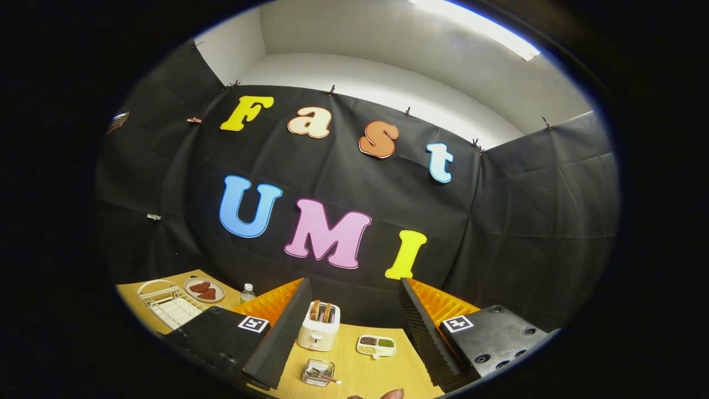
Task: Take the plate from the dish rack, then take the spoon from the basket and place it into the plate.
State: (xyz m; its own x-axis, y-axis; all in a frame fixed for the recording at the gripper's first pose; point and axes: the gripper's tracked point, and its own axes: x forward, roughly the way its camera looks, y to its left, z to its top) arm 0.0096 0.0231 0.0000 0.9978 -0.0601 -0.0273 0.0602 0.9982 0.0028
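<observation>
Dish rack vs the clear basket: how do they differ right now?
The dish rack is white wire and sits far off to the left, beyond the gripper and its wide-open fingers; the basket is clear, small and lies between the fingers. The dish rack looks empty, with a plate of reddish food beside it; the basket holds a spoon. Both rest on the yellow table.

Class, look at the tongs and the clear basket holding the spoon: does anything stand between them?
Nothing visible does. The basket with the spoon sits between the fingers of the open tongs. The toaster stands beyond it and the divided dish off to one side.
</observation>
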